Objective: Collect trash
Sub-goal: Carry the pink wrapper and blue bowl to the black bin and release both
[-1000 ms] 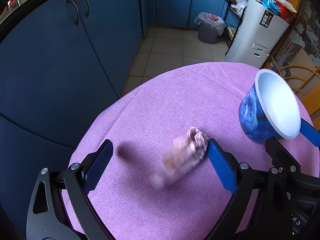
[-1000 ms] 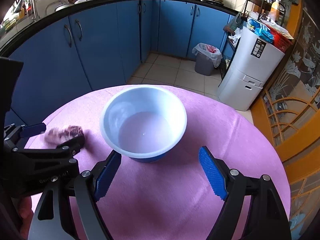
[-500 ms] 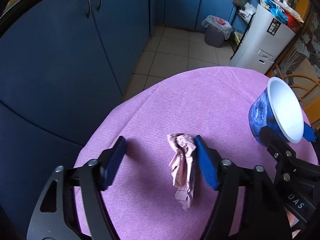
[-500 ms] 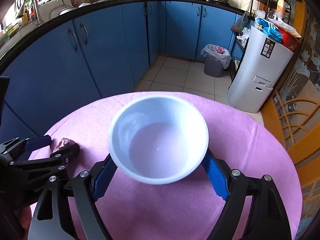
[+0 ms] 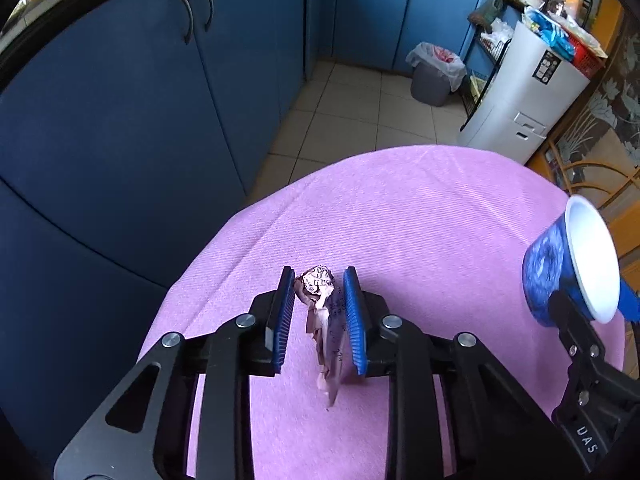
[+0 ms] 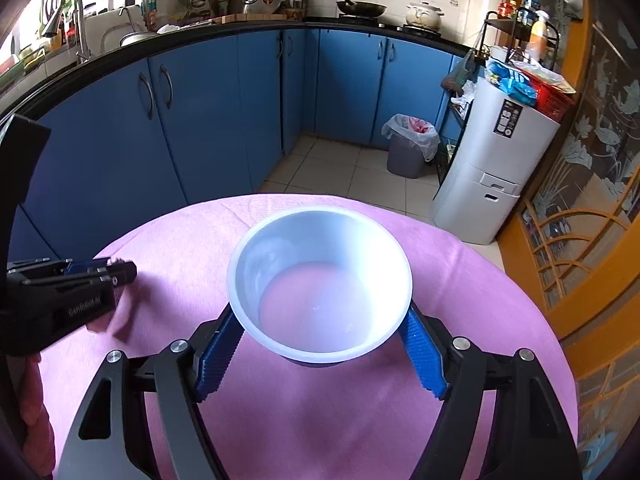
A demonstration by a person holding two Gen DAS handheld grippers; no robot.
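**Wrapper pinched, bowl gripped**

The left gripper (image 5: 320,312) has just been closing and now clamps the crumpled wrapper (image 5: 326,320) above the pink tablecloth (image 5: 420,220). The right gripper (image 6: 320,356) clasps the bowl (image 6: 320,276), at 3 o'clock from the wrapper.

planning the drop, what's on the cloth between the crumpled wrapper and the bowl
Nothing: in the left wrist view only bare pink tablecloth lies between the crumpled wrapper and the bowl.
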